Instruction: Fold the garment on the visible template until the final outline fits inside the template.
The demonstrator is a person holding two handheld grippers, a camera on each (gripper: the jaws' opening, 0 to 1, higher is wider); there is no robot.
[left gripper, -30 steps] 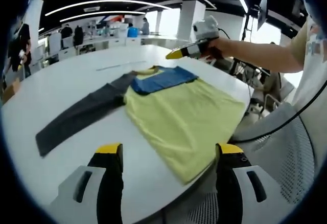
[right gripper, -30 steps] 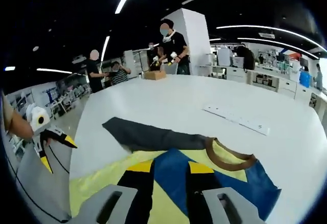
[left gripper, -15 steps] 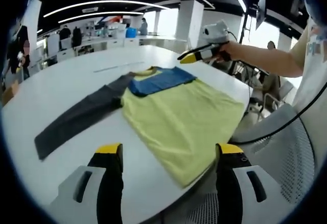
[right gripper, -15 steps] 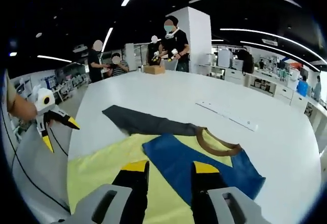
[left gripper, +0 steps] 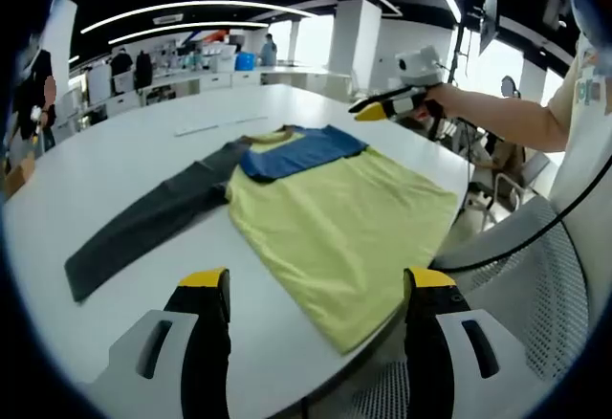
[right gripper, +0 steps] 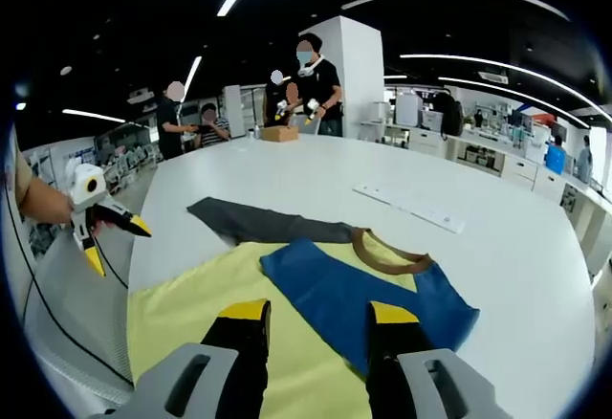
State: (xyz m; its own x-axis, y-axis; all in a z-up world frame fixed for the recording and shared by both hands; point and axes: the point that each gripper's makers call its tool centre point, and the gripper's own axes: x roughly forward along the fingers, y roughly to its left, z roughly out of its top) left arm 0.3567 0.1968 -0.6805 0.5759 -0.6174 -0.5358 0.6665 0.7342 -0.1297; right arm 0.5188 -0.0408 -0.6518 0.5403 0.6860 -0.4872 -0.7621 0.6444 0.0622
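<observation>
A yellow shirt (left gripper: pixel 335 228) lies flat on the white table (left gripper: pixel 115 151), its hem near the table's edge. Its blue sleeve (left gripper: pixel 301 149) is folded across the chest below the brown collar (right gripper: pixel 390 256). The dark grey sleeve (left gripper: pixel 143 223) stretches out to the left. My left gripper (left gripper: pixel 317 285) is open and empty, hovering short of the hem. It appears again as the left gripper (right gripper: pixel 113 245) off the table's side. My right gripper (right gripper: pixel 318 314) is open above the blue sleeve (right gripper: pixel 368 295), holding nothing. A hand holds the right gripper (left gripper: pixel 368 110) just beyond the shirt's shoulder.
A long white strip (right gripper: pixel 406 209) lies on the table past the collar. Several people stand at the far end around a cardboard box (right gripper: pixel 279 134). A white mesh chair (left gripper: pixel 535 285) and a black cable (left gripper: pixel 564 218) sit beside the table edge.
My right gripper has drawn back from the blue sleeve and its jaws have spread wider. The blue sleeve stays folded on the chest. The left gripper has barely moved.
</observation>
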